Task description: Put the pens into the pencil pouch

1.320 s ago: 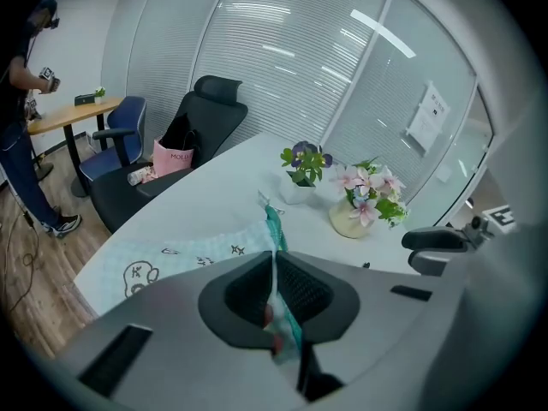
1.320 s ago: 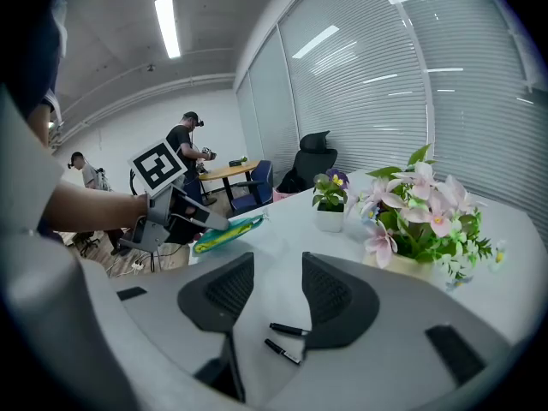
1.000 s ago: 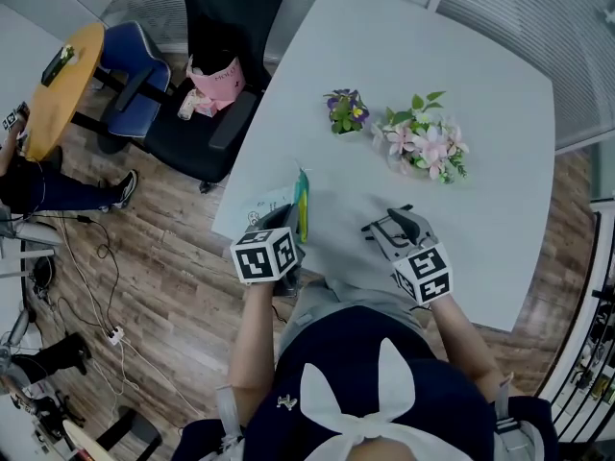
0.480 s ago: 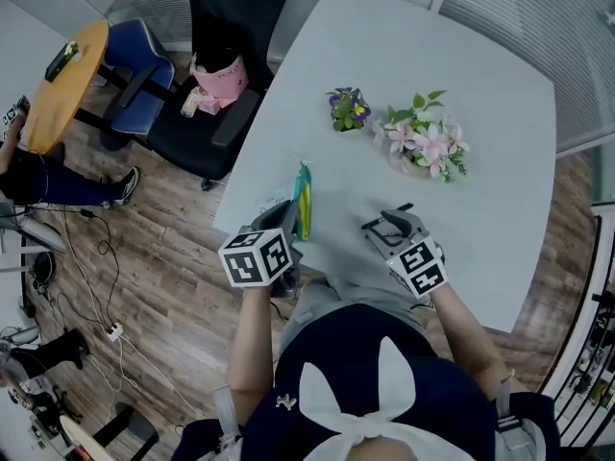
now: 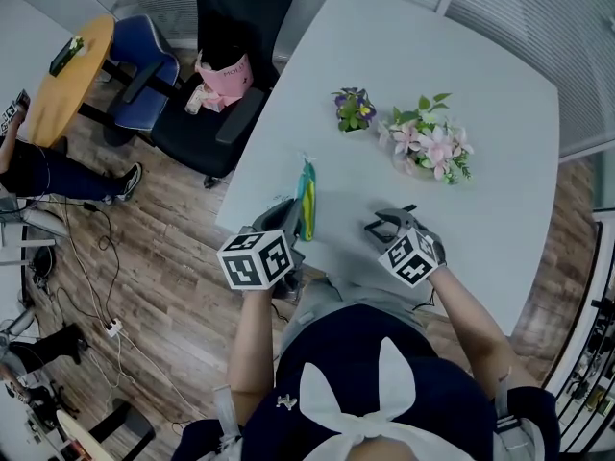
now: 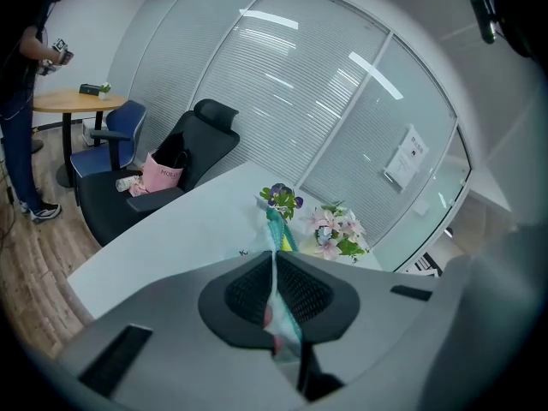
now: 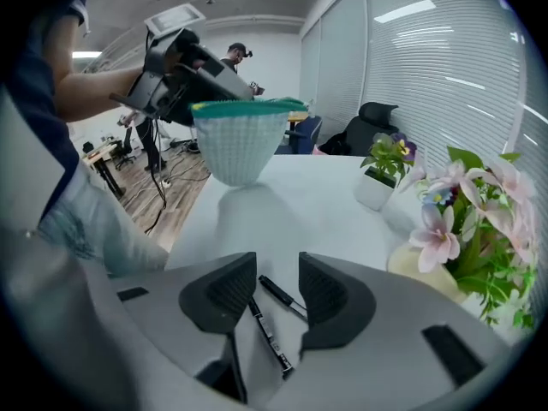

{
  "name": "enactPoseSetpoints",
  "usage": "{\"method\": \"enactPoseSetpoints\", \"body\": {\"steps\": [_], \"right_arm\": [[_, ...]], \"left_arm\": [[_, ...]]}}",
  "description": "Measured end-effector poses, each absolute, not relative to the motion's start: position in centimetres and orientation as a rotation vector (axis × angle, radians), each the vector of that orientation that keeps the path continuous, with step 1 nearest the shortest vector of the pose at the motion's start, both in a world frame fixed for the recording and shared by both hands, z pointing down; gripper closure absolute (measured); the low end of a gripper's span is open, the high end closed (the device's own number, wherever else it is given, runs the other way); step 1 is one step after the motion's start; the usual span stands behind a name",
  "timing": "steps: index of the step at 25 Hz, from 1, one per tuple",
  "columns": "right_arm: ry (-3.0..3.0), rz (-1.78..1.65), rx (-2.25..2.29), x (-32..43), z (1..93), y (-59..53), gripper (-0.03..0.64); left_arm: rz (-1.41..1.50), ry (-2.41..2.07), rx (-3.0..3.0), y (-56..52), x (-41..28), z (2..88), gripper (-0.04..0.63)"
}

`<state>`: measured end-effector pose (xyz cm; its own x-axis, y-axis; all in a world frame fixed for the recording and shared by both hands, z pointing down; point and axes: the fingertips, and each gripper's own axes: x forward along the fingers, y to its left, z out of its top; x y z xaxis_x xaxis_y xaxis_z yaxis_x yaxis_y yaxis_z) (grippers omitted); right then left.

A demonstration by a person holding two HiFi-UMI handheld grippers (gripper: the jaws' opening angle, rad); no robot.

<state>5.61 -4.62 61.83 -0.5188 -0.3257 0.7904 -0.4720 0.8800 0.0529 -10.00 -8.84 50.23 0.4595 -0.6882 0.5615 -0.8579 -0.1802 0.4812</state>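
Note:
My left gripper (image 5: 288, 223) is shut on the lower edge of a pale mesh pencil pouch (image 5: 306, 198) with a teal zip rim, held up off the white table (image 5: 413, 36). The pouch's fabric (image 6: 276, 229) runs up from the left gripper's (image 6: 274, 305) pressed pads. In the right gripper view the pouch (image 7: 240, 144) hangs mouth up at the far left. My right gripper (image 7: 278, 274) points down at the table with its jaws closing. Two black pens (image 7: 282, 297) (image 7: 268, 336) lie on the table between its fingers, which do not touch them.
A small pot of purple flowers (image 5: 354, 110) and a pink flower bunch (image 5: 428, 149) stand beyond the grippers. The pink flowers (image 7: 467, 221) are close on the right gripper's right. A black office chair (image 5: 226, 56) with a pink bag stands off the table's left edge.
The right gripper has sunk toward the table and rolled, so its marker cube shows another face. The left gripper has lifted the pouch a little.

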Motion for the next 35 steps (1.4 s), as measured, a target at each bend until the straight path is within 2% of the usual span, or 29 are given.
{"method": "enactPoseSetpoints", "body": {"steps": [13,20,25,35], "right_arm": [[-1.947,-0.074,0.235,5.9,66.3,-4.2,0.465],[-1.883,-0.111,0.112,5.7,67.6,-3.6,0.472],[-1.868,-0.099,0.051,5.5,68.1,-3.1,0.52],[-1.888,-0.112,0.074,5.4,67.0,-3.4,0.538]], "left_arm": [[0.295,-1.302,1.939,-8.8,-10.2,50.3,0.563],[0.291,-1.299,1.926,-8.9,-10.6,50.4,0.562],[0.292,-1.301,1.918,-9.0,-10.7,50.7,0.563],[0.298,-1.296,1.92,-9.1,-10.6,50.7,0.562]]}}
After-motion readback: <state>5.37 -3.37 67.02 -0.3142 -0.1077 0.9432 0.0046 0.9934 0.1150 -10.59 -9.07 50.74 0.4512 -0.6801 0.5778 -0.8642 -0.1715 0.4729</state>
